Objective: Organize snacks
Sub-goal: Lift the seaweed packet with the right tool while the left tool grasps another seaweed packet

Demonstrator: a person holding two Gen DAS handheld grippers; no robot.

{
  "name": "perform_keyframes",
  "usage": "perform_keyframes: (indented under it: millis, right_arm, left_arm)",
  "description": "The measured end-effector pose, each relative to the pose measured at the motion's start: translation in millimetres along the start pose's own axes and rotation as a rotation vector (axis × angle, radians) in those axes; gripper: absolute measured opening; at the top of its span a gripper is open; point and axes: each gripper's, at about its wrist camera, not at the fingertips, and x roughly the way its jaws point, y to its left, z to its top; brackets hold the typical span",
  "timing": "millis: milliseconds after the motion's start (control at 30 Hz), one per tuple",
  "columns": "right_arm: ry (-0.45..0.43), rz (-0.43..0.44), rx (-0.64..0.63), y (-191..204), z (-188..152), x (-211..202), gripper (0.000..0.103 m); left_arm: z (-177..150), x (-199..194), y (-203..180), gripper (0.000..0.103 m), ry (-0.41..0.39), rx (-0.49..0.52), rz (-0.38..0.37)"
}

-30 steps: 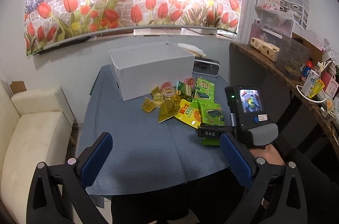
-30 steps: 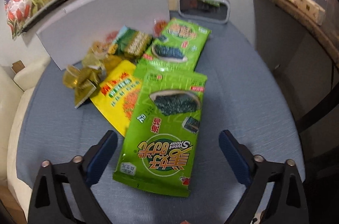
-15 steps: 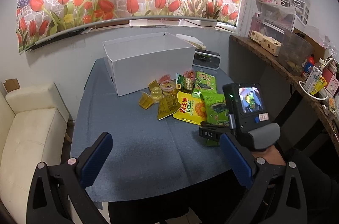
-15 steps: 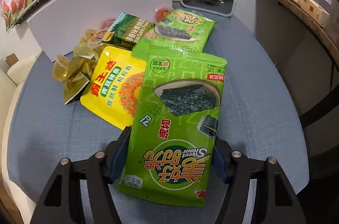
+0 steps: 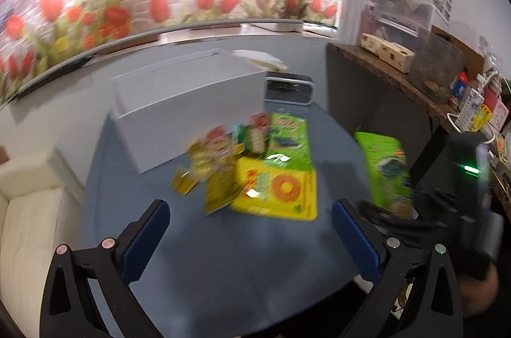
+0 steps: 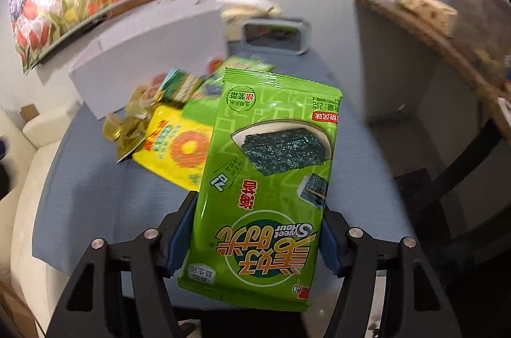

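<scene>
Lifting off the table [image 6: 95,194] now, the seaweed packet [image 6: 265,178] is pinched by the right gripper [image 6: 258,237], no longer flat near the front edge; the left gripper [image 5: 252,229] hangs spread; the white box [image 5: 191,111] at the back edge seems next.

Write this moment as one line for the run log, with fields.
step: lift snack | right gripper: shut on seaweed packet, off the table | left gripper: open, holds nothing | white box: behind snack pile

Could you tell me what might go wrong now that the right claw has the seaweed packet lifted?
The right claw pinches the green seaweed packet only near its lower end, so the slick bag could slip or flop. Carried low toward the white box, it might catch the wall or brush the yellow packet.
</scene>
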Motion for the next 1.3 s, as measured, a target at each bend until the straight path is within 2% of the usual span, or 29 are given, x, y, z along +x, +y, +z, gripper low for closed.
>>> perform_keyframes:
  millis: [267,367,600,900,967,1033,1067,1100,1300]
  right_arm:
    - [-0.071,-0.039,0.079,-61.5,3.1,-38.2,0.071]
    - [-0.074,-0.037,0.101,-75.3,-0.3,-46.2,0.071]
    - [-0.081,-0.031,0.127,-92.6,-4.2,-55.5,0.071]
    - [-0.062,-0.010,0.140,-96.7,-3.3,-47.0,0.071]
    - [-0.063,-0.006,0.148,-98.7,-3.1,-45.7,0.071]
    - [-0.066,-0.005,0.163,-102.0,-3.4,-44.7,0.071]
    - [-0.060,-0.001,0.168,-103.2,-3.1,-43.4,0.071]
    - [-0.057,0.001,0.169,-103.6,-3.0,-42.7,0.071]
    - [-0.058,0.007,0.168,-102.5,-2.9,-41.8,0.071]
  left_arm:
    - [38.3,69.4,-49.1,0.103,0.028,0.085,-0.028]
    - [48.2,96.9,-66.6,0.103,0.034,0.145,-0.004]
    - [64.8,171.8,-76.1,0.103,0.110,0.193,0.063]
    - [73.7,223.5,-87.8,0.103,0.176,0.242,0.109]
    - [73.7,232.4,-86.0,0.102,0.206,0.226,0.113]
    - [73.4,238.9,-81.7,0.094,0.235,0.198,0.080]
    - [73.0,241.9,-80.3,0.088,0.244,0.194,0.087]
    - [71.8,247.1,-79.6,0.073,0.258,0.200,0.110]
    - [72.0,250.8,-76.7,0.070,0.264,0.190,0.095]
